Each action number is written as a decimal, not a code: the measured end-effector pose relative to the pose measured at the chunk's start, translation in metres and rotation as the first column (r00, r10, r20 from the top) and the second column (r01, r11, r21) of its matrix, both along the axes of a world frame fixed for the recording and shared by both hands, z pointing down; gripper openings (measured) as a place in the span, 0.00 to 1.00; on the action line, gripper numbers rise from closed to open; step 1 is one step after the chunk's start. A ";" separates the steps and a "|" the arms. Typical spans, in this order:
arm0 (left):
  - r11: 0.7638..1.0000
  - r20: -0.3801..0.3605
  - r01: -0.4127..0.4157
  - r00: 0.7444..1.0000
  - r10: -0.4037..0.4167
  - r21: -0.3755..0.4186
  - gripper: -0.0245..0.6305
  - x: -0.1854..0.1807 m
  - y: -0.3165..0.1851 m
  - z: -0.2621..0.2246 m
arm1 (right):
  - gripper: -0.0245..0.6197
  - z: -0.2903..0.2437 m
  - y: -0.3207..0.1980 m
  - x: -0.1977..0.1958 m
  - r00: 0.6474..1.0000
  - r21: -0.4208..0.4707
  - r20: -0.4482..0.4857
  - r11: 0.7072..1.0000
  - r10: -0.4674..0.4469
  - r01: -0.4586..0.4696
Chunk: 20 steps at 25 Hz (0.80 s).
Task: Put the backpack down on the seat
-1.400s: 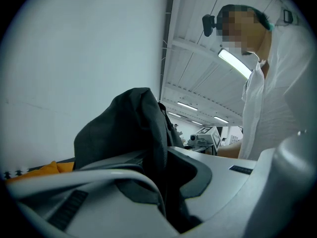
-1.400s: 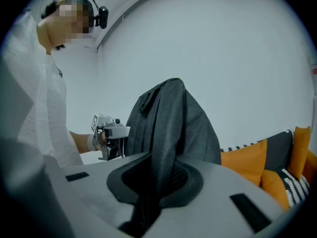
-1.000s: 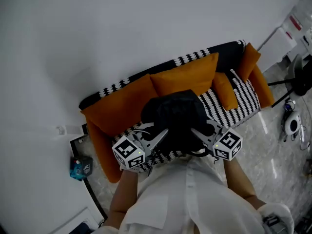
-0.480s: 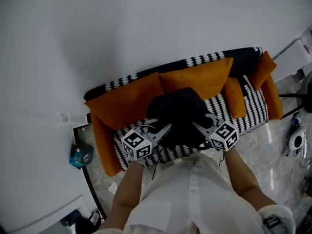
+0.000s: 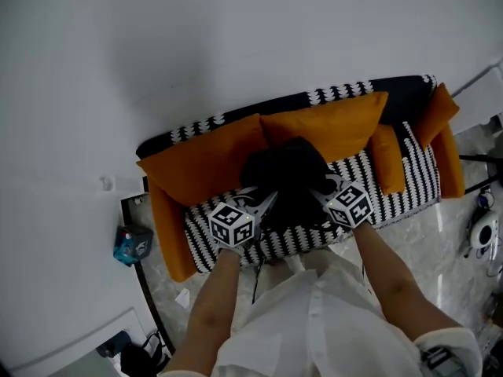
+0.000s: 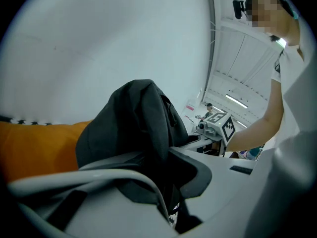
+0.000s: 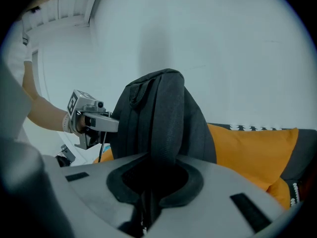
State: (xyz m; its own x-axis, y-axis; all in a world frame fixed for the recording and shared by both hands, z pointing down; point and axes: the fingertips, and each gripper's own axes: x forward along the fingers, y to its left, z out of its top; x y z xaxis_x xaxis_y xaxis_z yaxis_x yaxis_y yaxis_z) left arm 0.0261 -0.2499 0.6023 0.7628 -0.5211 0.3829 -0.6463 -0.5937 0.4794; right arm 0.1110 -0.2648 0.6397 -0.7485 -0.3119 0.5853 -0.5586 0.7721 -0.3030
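A black backpack (image 5: 287, 175) stands upright over the middle of the black-and-white patterned sofa seat (image 5: 409, 181), its back near the orange cushions (image 5: 206, 162). My left gripper (image 5: 266, 204) is shut on a strap at the backpack's left side. My right gripper (image 5: 320, 192) is shut on a strap at its right side. In the left gripper view the backpack (image 6: 141, 120) rises just past my left gripper (image 6: 168, 187), with the right gripper (image 6: 218, 125) beyond it. The right gripper view has the backpack strap (image 7: 166, 128) running down into my right gripper (image 7: 148, 185). Whether the bag's bottom touches the seat is hidden.
More orange cushions (image 5: 334, 126) line the sofa back and both arms. A low black stand with a blue item (image 5: 130, 244) sits left of the sofa. Marble floor (image 5: 471, 289) lies to the right, with a white device (image 5: 485, 230) on it. A white wall is behind.
Both grippers and the backpack have gone forward and down toward the seat; the bag now looks smaller and sits lower against the cushions. The grips have not changed.
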 end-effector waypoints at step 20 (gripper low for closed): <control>0.940 0.161 0.070 0.987 -0.016 -0.334 0.14 0.000 0.025 0.143 | 0.15 0.139 0.017 0.008 0.917 -0.200 -0.363 0.975 -0.165 0.096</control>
State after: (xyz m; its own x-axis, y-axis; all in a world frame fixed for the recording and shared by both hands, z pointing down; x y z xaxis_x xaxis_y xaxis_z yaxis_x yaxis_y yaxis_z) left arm 0.0257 -0.2249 0.7456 0.6607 -0.3717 0.6521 -0.7490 -0.3843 0.5397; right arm 0.1189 -0.2481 0.7783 -0.4900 -0.0939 0.8666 -0.5553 0.8000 -0.2273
